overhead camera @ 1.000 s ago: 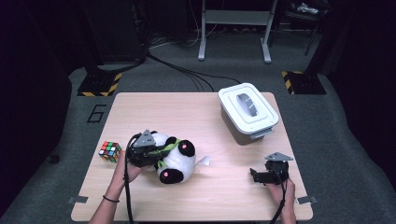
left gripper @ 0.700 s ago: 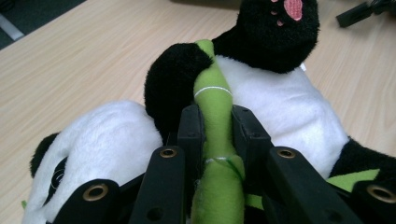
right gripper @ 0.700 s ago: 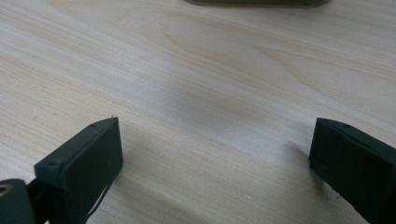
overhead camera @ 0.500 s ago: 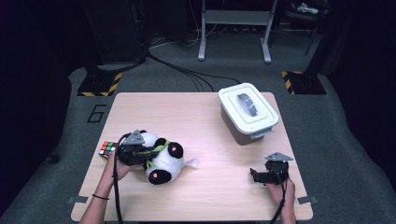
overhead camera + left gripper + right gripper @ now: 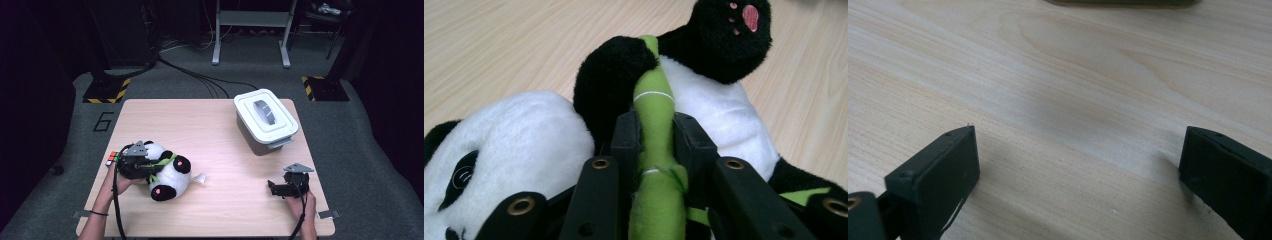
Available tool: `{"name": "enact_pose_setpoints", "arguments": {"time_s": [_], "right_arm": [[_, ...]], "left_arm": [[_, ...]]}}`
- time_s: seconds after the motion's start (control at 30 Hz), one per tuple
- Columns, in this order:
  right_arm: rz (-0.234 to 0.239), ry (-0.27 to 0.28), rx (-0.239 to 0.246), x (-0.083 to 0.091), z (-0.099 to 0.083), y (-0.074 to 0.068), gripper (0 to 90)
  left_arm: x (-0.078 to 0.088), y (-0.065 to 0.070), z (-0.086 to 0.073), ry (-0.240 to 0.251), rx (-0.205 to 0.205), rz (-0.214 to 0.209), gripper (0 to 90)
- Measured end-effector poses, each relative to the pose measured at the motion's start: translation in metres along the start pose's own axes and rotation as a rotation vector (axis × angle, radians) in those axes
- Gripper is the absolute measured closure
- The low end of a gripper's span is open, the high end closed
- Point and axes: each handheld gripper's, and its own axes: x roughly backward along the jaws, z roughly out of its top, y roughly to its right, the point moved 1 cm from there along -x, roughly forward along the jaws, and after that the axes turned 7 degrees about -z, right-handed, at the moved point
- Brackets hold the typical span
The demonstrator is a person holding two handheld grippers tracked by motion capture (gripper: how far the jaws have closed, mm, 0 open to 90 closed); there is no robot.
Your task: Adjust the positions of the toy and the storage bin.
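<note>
Two grippers worked the table. At near left, the left gripper (image 5: 131, 164) had its jaws, which had just been easing apart a little, clamped on the green bamboo stalk (image 5: 655, 150) of the panda plush (image 5: 167, 176), the stalk's long axis running straight out between them. Well right, the right gripper (image 5: 281, 188) rested wide open and empty, far from the plush.

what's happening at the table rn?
A person works two handheld grippers at a wooden table. The left gripper is clamped on the green bamboo stalk of a plush panda lying at the table's left side, next to a puzzle cube; its jaws have just eased open slightly, with the stalk between them. The right gripper rests open on the bare table, below a lidded white bin.
</note>
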Motion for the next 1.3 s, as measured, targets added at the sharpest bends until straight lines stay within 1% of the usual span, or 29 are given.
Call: {"name": "enact_pose_setpoints", "arguments": {"time_s": [0.03, 0.07, 0.1, 0.13, 0.2, 0.3, 0.33, 0.4, 0.47, 0.53, 0.57, 0.6, 0.63, 0.7, 0.77, 0.83, 0.93, 1.03, 1.13, 1.2, 1.3], "right_arm": [[0.002, 0.000, 0.000, 0.000, 0.000, 0.000, 1.9], [0.000, 0.000, 0.000, 0.000, 0.000, 0.000, 1.9], [0.000, 0.000, 0.000, 0.000, 0.000, 0.000, 1.9], [0.000, 0.000, 0.000, 0.000, 0.000, 0.000, 1.9], [0.002, 0.000, 0.000, 0.000, 0.000, 0.000, 1.9], [0.001, -0.002, 0.000, 0.000, 0.000, 0.000, 1.9], [0.003, -0.002, 0.000, 0.000, 0.000, 0.000, 1.9], [0.003, -0.002, 0.000, 0.000, 0.000, 0.000, 1.9], [0.003, -0.002, 0.000, 0.000, 0.000, 0.000, 1.9], [0.003, -0.002, 0.000, 0.000, 0.000, 0.000, 1.9], [0.003, -0.002, 0.000, 0.000, 0.000, 0.000, 1.9], [0.003, -0.001, 0.000, 0.000, 0.000, 0.000, 1.9], [0.003, -0.002, 0.000, 0.000, 0.000, 0.000, 1.9], [0.003, -0.002, 0.000, 0.000, 0.000, 0.000, 1.9], [0.002, -0.001, 0.000, 0.000, 0.000, 0.000, 1.9], [0.003, -0.002, 0.000, 0.000, 0.000, 0.000, 1.9], [0.003, -0.002, 0.000, 0.000, 0.000, 0.000, 1.9], [0.000, -0.001, 0.001, 0.000, 0.000, 0.000, 1.8], [0.000, -0.001, 0.001, 0.000, 0.000, 0.000, 1.8], [0.000, -0.001, 0.002, 0.000, 0.000, 0.000, 1.8], [0.001, -0.001, 0.005, 0.000, 0.000, 0.000, 1.7]], "left_arm": [[0.000, -0.001, 0.000, 0.014, 0.004, 0.013, 66.5], [0.001, 0.000, 0.000, 0.029, 0.013, 0.023, 58.8], [0.002, 0.001, 0.000, 0.045, 0.025, 0.052, 50.4], [0.004, 0.003, 0.000, 0.040, 0.029, 0.055, 44.1], [0.007, 0.007, 0.000, 0.055, 0.038, 0.084, 33.3], [0.017, 0.014, -0.001, 0.073, 0.049, 0.123, 22.4], [0.021, 0.017, -0.003, 0.085, 0.050, 0.134, 20.6], [0.028, 0.022, -0.006, 0.102, 0.066, 0.158, 16.1], [0.037, 0.026, -0.011, 0.118, 0.075, 0.177, 14.6], [0.043, 0.029, -0.018, 0.129, 0.091, 0.200, 11.2], [0.047, 0.030, -0.022, 0.124, 0.096, 0.213, 9.0], [0.050, 0.032, -0.026, 0.131, 0.102, 0.233, 7.8], [0.053, 0.033, -0.031, 0.123, 0.111, 0.240, 7.2], [0.059, 0.033, -0.041, 0.131, 0.135, 0.256, 5.2], [0.061, 0.032, -0.051, 0.137, 0.159, 0.271, 4.6], [0.061, 0.031, -0.061, 0.132, 0.183, 0.285, 4.0], [0.057, 0.029, -0.076, 0.120, 0.218, 0.292, 3.1], [0.048, 0.028, -0.091, 0.103, 0.245, 0.326, 1.8], [0.034, 0.026, -0.107, 0.095, 0.284, 0.322, 0.2], [0.025, 0.024, -0.117, 0.075, 0.305, 0.325, 0.1], [0.013, 0.023, -0.127, 0.062, 0.329, 0.332, 0.2]]}}
